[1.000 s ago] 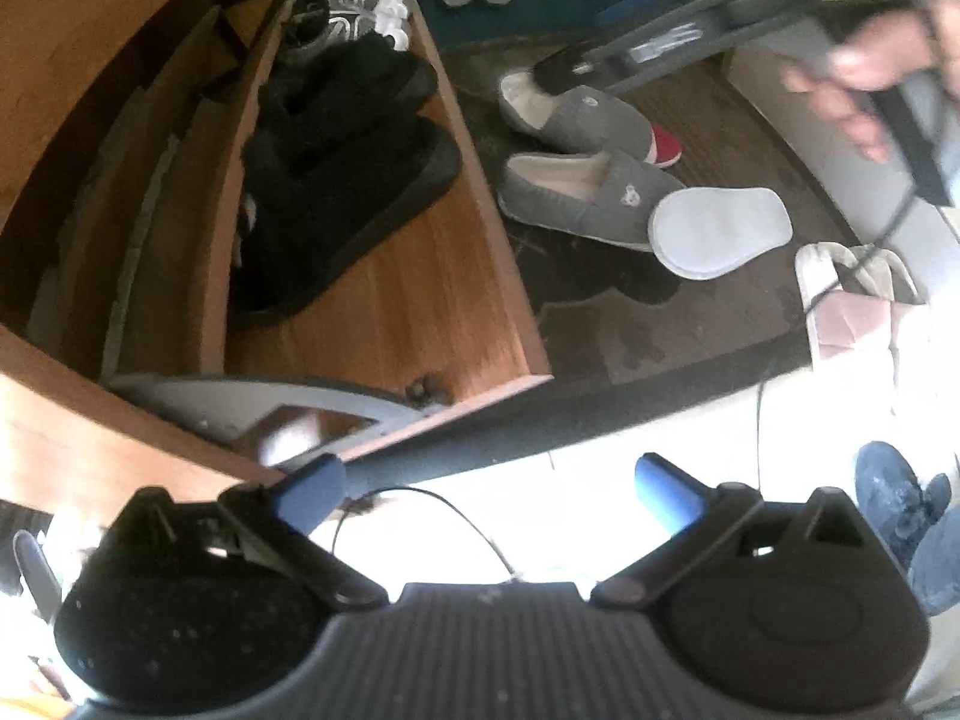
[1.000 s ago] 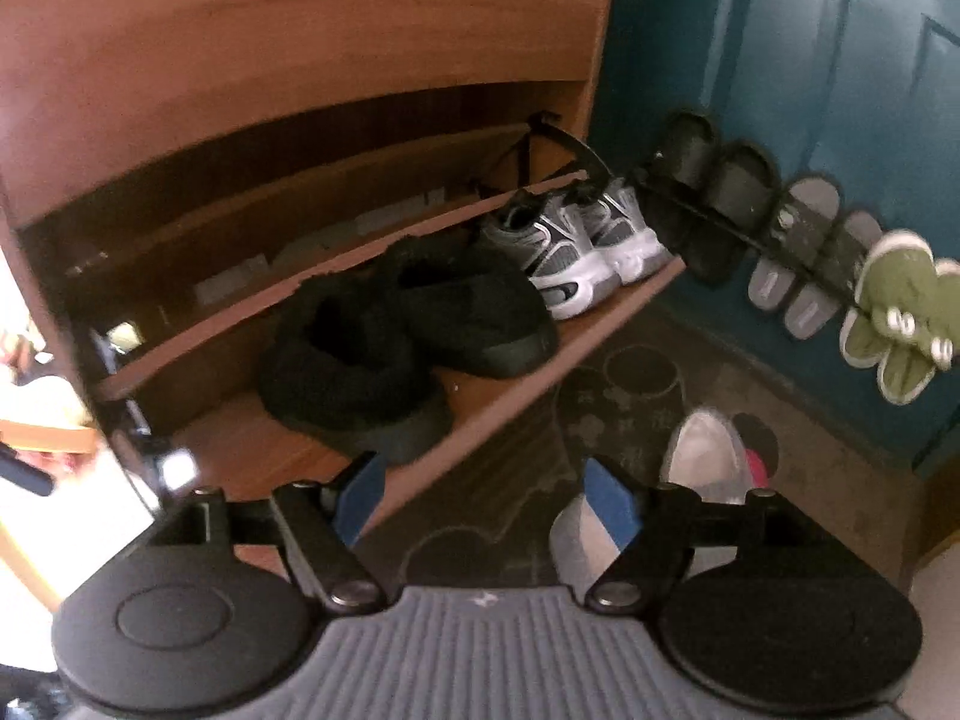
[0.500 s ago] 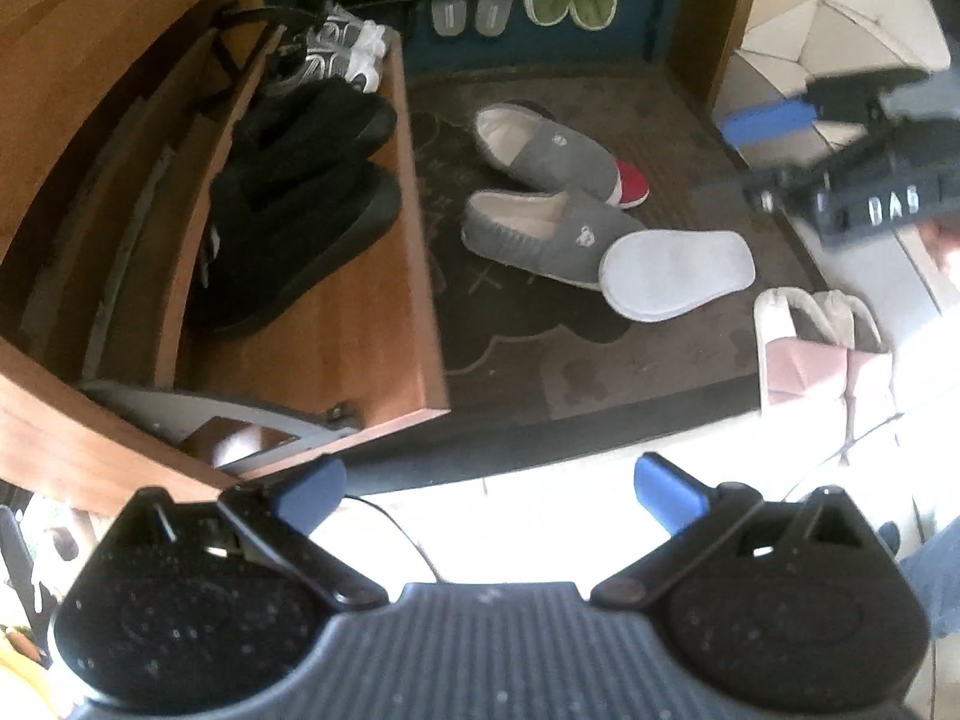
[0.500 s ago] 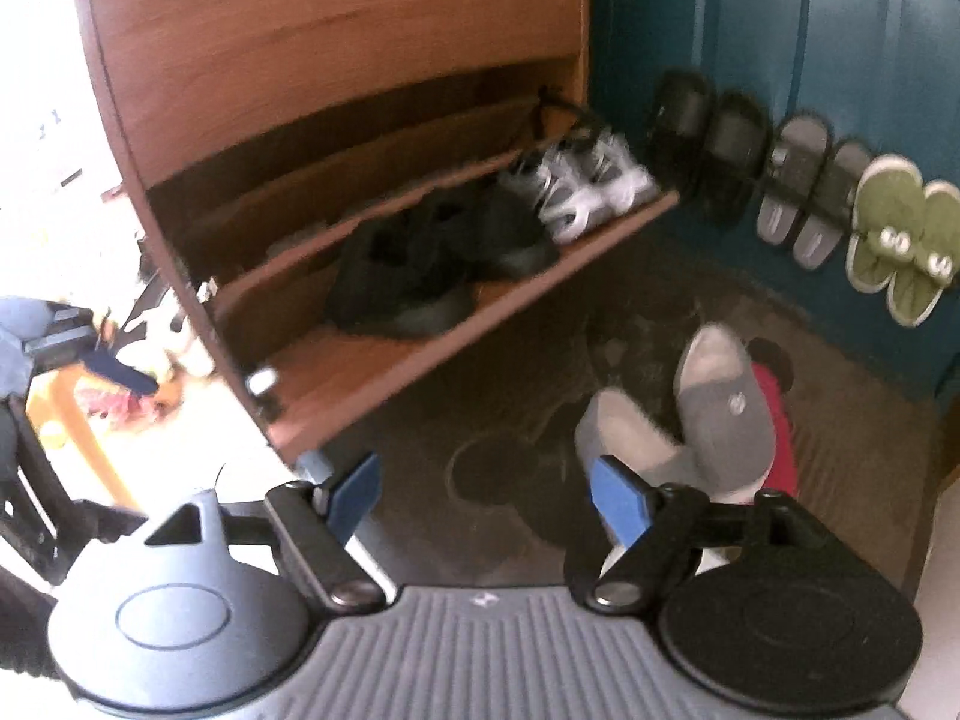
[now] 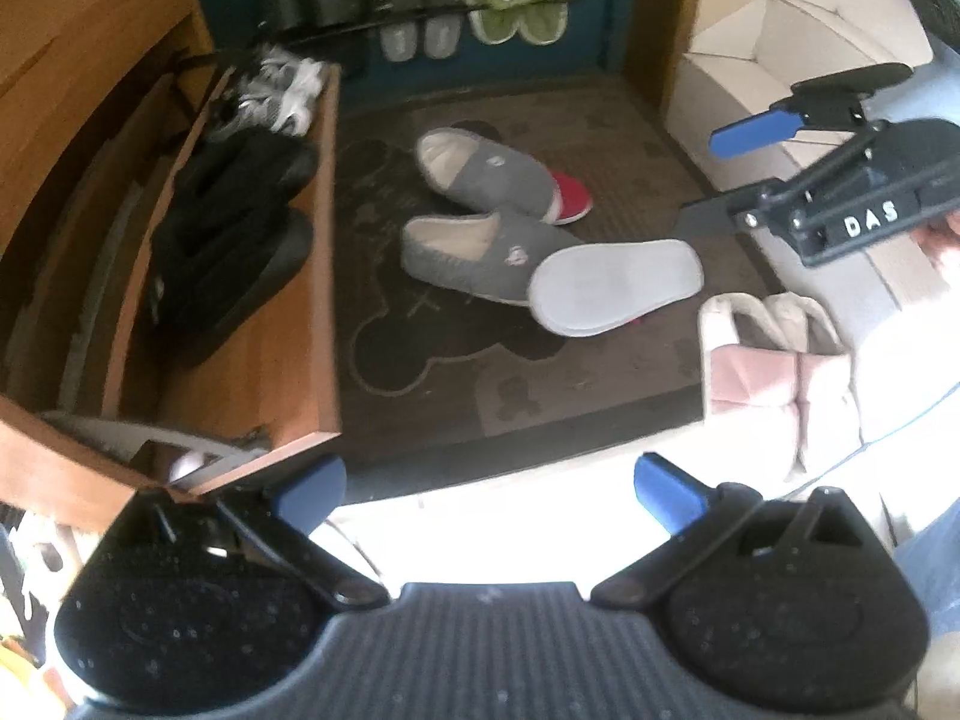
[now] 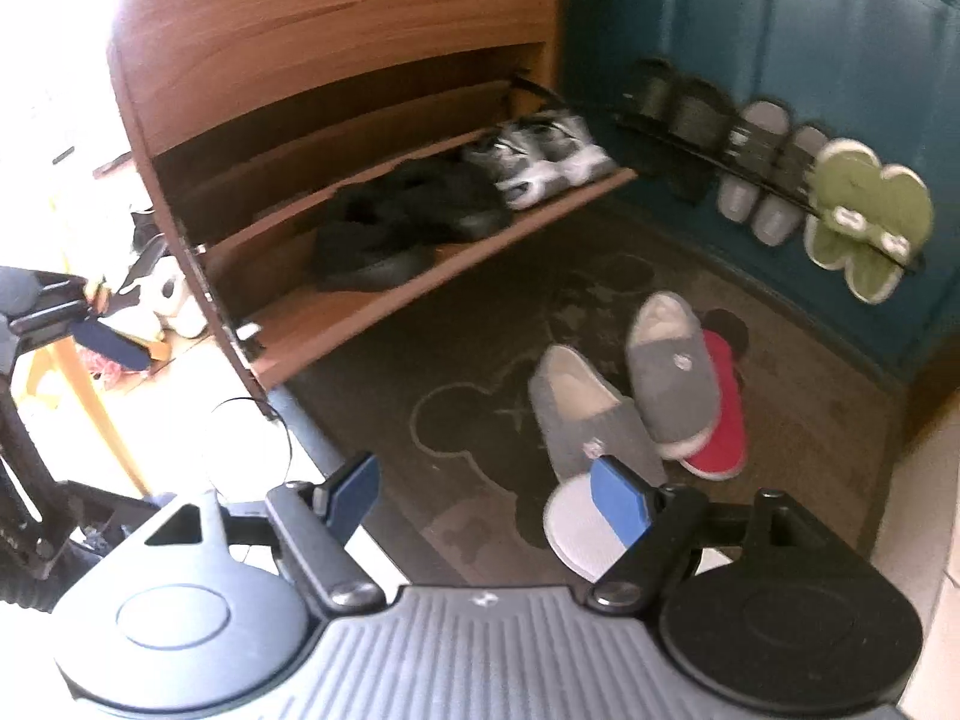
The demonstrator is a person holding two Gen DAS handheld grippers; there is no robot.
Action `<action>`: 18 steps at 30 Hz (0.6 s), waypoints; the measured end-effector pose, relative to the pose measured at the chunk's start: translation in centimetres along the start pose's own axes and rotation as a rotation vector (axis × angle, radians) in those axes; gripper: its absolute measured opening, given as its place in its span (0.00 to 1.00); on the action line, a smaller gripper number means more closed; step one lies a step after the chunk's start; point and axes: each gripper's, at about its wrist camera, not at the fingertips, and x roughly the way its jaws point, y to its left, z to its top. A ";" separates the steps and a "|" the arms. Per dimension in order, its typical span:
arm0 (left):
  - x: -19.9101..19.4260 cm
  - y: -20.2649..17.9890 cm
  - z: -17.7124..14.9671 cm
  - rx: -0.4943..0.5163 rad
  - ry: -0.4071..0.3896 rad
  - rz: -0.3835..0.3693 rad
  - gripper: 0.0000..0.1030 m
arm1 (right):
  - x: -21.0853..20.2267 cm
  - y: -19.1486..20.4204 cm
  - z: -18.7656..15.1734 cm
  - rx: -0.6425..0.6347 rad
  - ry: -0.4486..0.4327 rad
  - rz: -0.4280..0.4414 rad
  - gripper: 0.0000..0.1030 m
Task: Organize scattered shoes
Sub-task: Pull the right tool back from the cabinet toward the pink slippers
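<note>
Left wrist view: the left claw point(image 5: 489, 492) is spread wide with nothing between its blue pads, above the dark doormat point(image 5: 456, 372). Two grey slippers point(image 5: 486, 174) lie on the mat — one resting on a red slipper point(image 5: 570, 204), an overturned white sole point(image 5: 618, 285) touching the other. Black shoes point(image 5: 234, 252) and sneakers point(image 5: 282, 96) sit on the wooden shoe rack point(image 5: 252, 390). The right claw point(image 6: 489, 495) is also spread, empty.
</note>
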 end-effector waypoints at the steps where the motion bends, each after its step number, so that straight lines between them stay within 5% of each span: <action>1: -0.1 -0.3 0.0 0.004 -0.001 0.000 1.00 | -0.6 -0.4 -0.3 0.011 -0.004 -0.008 0.75; 18: -0.9 -8.1 -1.9 0.014 -0.025 -0.049 1.00 | -5.6 -1.6 -5.4 0.140 0.021 -0.085 0.75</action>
